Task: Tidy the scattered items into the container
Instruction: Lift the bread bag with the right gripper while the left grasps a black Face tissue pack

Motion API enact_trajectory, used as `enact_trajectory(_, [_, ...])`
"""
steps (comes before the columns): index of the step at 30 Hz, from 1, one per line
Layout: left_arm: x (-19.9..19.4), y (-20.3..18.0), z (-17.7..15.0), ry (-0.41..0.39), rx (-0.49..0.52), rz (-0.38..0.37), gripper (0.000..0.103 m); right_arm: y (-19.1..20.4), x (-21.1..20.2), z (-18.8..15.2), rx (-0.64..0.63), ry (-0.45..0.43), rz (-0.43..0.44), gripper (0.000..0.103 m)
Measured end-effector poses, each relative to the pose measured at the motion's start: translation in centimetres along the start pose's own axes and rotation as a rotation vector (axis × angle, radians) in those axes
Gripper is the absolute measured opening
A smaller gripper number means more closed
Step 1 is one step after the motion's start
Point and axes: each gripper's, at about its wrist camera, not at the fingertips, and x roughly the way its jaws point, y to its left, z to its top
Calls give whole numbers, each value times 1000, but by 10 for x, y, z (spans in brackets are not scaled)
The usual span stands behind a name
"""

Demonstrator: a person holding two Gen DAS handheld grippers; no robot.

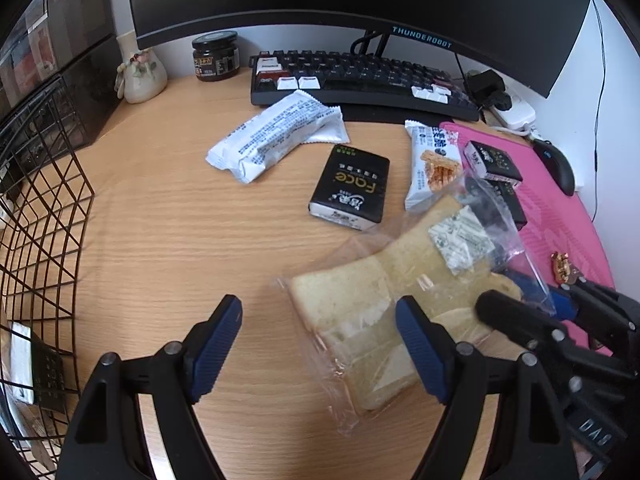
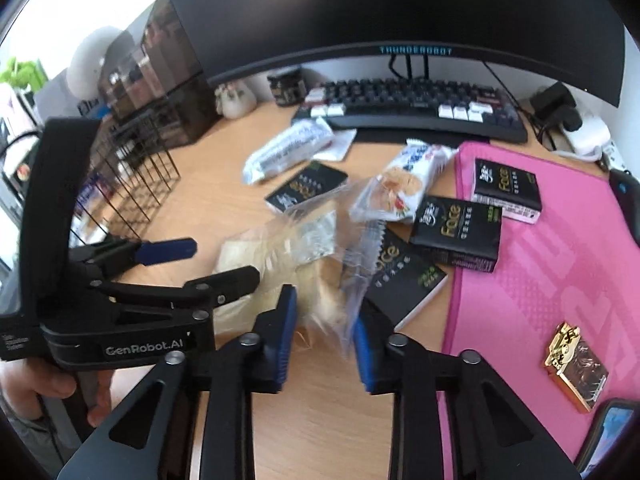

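The bagged sliced bread (image 1: 360, 312) lies on the wooden desk (image 1: 180, 232), its near end between the narrowed jaws of the right gripper (image 2: 325, 336); motion blur hides whether the pads press the bag. The left gripper (image 1: 318, 344) is spread wide and empty, one finger (image 1: 420, 352) over the bag. A black tissue pack (image 1: 350, 188), two snack wrappers (image 1: 276, 136) (image 1: 434, 160) and the pink mat (image 1: 560, 216) crowd the far side, and the wire basket (image 1: 44, 240) is cut off at the left edge.
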Motion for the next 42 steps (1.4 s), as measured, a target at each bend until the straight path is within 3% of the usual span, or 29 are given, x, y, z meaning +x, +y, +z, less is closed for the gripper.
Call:
enact_trajectory(5, [-12,-10,5,-10,25,1,81,-6,-31,6,11,-77,-21,21])
enact_trajectory(14, [-10,-77,16,-8,147,-43,81,-43,-108,9,41,-204,-172,19])
enact_trajectory(22, [18,-122,26,22,217,-40,81,-83,-129,2,83,-207,-227,19])
enact_trajectory(27, [38,-124,28,55,215,-27,81,-93,-123,-2,97,-195,-218,19])
enact_trajectory(29, [47,-122,26,72,207,-30,72,-93,-122,-4,95,-194,-217,19])
enact_trajectory(30, [49,-121,26,74,207,-29,72,-94,-122,-5,96,-195,-216,19])
enact_trajectory(35, [42,-115,23,44,195,-17,71,-91,-120,-4,95,-195,-220,19])
enact_trajectory(42, [0,-93,26,-37,172,-10,71,-64,-118,4,55,-203,-193,19])
